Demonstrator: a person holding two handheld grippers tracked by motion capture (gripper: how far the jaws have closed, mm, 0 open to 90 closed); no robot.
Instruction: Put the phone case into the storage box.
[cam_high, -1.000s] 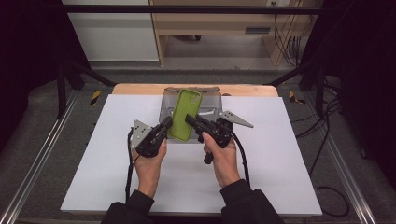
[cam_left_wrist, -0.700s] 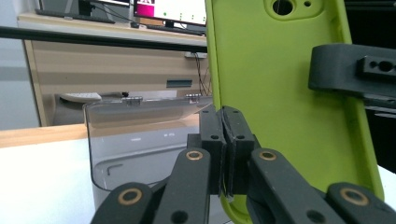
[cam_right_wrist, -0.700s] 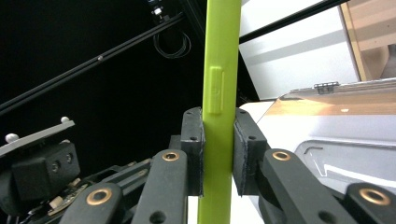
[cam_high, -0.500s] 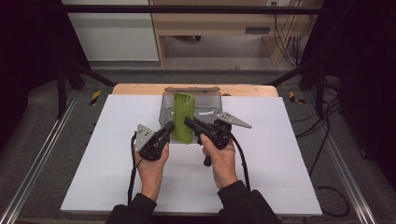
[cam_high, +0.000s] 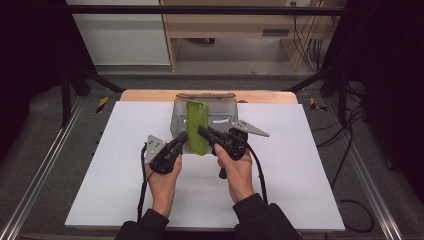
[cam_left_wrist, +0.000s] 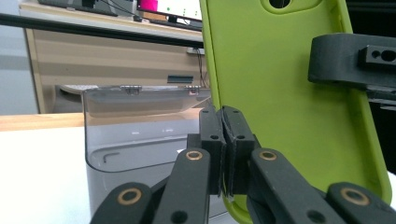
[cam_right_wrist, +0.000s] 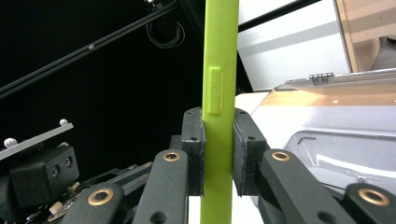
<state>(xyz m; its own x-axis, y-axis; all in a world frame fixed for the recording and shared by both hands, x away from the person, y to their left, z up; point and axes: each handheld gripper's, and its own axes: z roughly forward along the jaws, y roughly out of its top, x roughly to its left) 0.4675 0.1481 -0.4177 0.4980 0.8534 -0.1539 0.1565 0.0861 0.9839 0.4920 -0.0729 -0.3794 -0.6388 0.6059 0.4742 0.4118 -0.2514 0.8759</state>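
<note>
High view: two grippers, left (cam_high: 181, 139) and right (cam_high: 204, 134), each clamp one green phone case (cam_high: 197, 126).

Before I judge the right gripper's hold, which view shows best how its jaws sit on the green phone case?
The right gripper view: the green phone case stands edge-on, clamped between the right gripper pads. The high view shows the case upright but small; the left gripper view shows its hollow inner face.
</note>
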